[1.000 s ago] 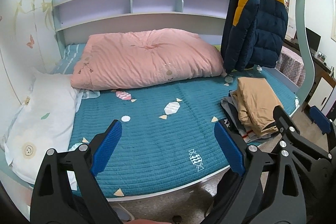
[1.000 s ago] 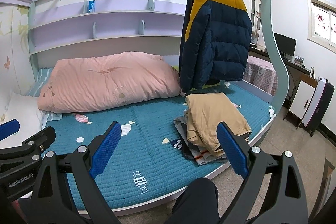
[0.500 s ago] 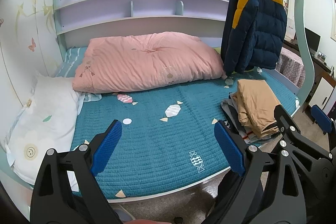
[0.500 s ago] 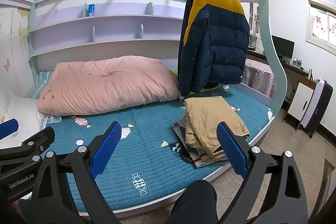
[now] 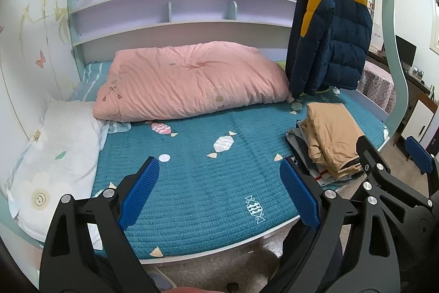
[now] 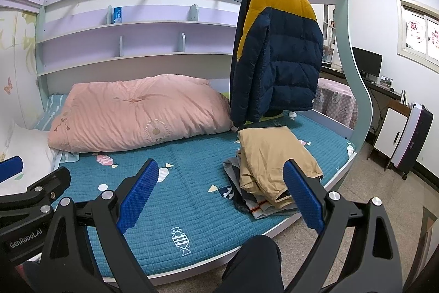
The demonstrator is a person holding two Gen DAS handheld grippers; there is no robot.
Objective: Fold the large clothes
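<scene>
Both grippers, left (image 5: 219, 192) and right (image 6: 221, 192), hover with jaws spread wide and empty above a teal quilted mattress (image 5: 197, 183), where a tan folded garment (image 6: 274, 158) tops a clothing stack at the mattress's right edge, below a hanging navy-and-mustard puffer jacket (image 6: 277, 59).

The bedspread (image 5: 197, 183) is teal, quilted, dotted with candy motifs. At ten o'clock lies a salmon-pink duvet (image 5: 189, 81); at one o'clock a jacket (image 6: 277, 56) — navy with mustard shoulders. A tan garment (image 6: 271, 155) tops the pile at three o'clock.
</scene>
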